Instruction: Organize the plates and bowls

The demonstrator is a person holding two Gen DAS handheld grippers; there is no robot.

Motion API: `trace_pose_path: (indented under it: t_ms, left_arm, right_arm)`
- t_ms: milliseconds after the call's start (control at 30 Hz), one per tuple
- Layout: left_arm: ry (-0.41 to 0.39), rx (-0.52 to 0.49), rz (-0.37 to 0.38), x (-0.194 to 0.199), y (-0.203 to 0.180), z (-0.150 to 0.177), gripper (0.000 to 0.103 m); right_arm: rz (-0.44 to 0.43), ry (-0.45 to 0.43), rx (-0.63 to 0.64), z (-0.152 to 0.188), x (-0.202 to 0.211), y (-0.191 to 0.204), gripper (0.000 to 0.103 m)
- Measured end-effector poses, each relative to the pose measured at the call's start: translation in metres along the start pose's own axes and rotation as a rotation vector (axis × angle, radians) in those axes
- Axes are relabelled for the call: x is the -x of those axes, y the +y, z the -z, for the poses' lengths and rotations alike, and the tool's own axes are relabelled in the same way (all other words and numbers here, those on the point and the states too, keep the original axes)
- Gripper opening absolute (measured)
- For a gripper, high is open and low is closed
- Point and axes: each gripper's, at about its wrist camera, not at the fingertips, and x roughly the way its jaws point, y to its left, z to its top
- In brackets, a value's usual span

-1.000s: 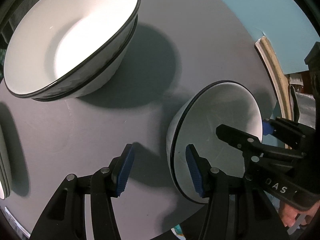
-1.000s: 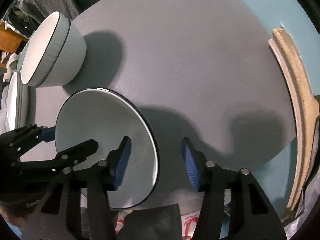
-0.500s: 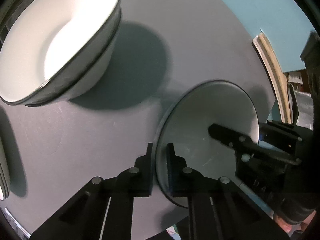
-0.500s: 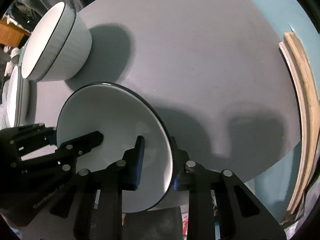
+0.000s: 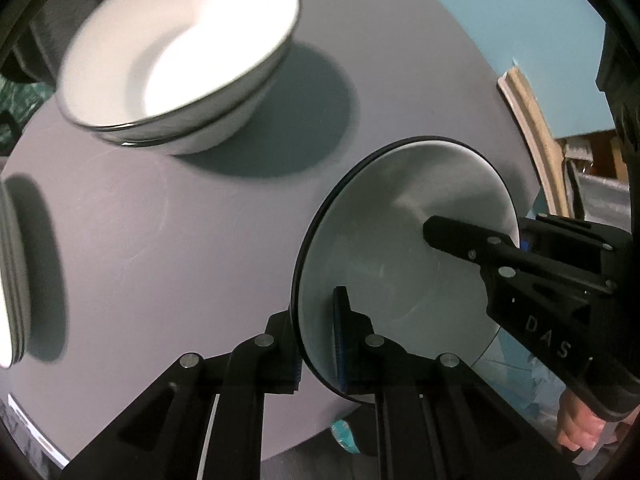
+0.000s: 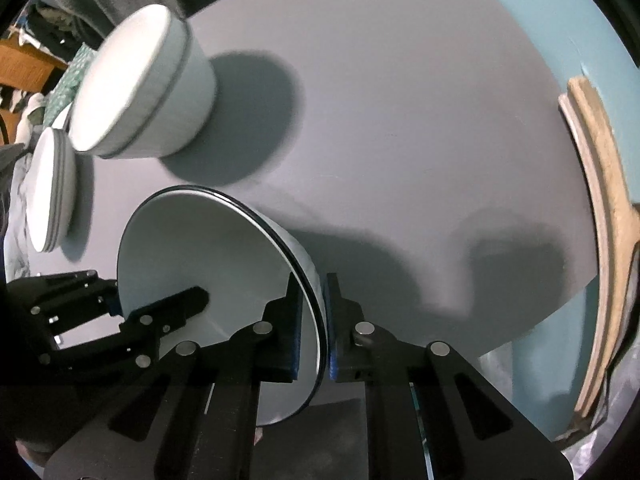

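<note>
A white bowl [image 5: 400, 240] with a thin black rim hangs between both grippers, a little above the grey round table [image 5: 160, 240] near its front edge. My left gripper [image 5: 316, 336] is shut on the bowl's left rim, one pad inside and one outside. My right gripper [image 6: 314, 312] is closing its jaws the last bit on the opposite rim of the bowl [image 6: 200, 260], and its pads press the wall. Each view shows the other gripper too: the right gripper [image 5: 480, 228] and the left gripper [image 6: 158, 296]. Two nested white bowls [image 5: 180, 52] stand at the back left.
A stack of white plates [image 6: 52, 188] sits at the table's left edge, beside the nested bowls [image 6: 136, 84]. Curved wooden pieces [image 6: 600, 200] lie on the teal floor to the right. A person's hand [image 5: 576, 428] holds the right gripper. Clutter lies beyond the far left.
Both grippers went from open astride the bowl's rim to shut on it. The bowl has come up off the table and the nested bowls have slid in the views.
</note>
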Motion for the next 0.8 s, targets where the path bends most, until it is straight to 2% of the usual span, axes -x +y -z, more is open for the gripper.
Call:
trace_pose_path:
  t_ms: [133, 200, 300, 333, 467, 633, 800]
  left_arm:
    - [-0.032, 0.038, 0.009, 0.021, 0.008, 0.001, 0.011]
    - [-0.052, 0.059, 0.015, 0.037, 0.031, -0.012, 0.011]
    - [-0.086, 0.084, 0.018, 0.059, 0.034, -0.006, 0.011]
    - [-0.093, 0.090, 0.019, 0.055, 0.028, 0.005, 0.011]
    - [-0.129, 0.118, 0.026, 0.073, 0.036, 0.002, 0.011]
    - [-0.167, 0.137, 0.010, 0.080, 0.032, -0.010, 0.011]
    - [-0.200, 0.158, -0.008, 0.092, 0.044, -0.022, 0.011]
  right_arm:
    - [0.002, -0.016, 0.034, -0.005, 0.019, 0.008, 0.010]
    - [0.002, -0.027, 0.056, -0.011, 0.029, 0.016, 0.010]
    - [0.002, -0.044, 0.082, -0.016, 0.038, 0.028, 0.010]
    - [0.001, -0.052, 0.092, -0.017, 0.040, 0.031, 0.010]
    - [-0.001, -0.077, 0.126, -0.027, 0.051, 0.044, 0.010]
    - [-0.005, -0.100, 0.169, -0.038, 0.056, 0.066, 0.010]
    - [-0.009, -0.115, 0.204, -0.054, 0.059, 0.079, 0.010]
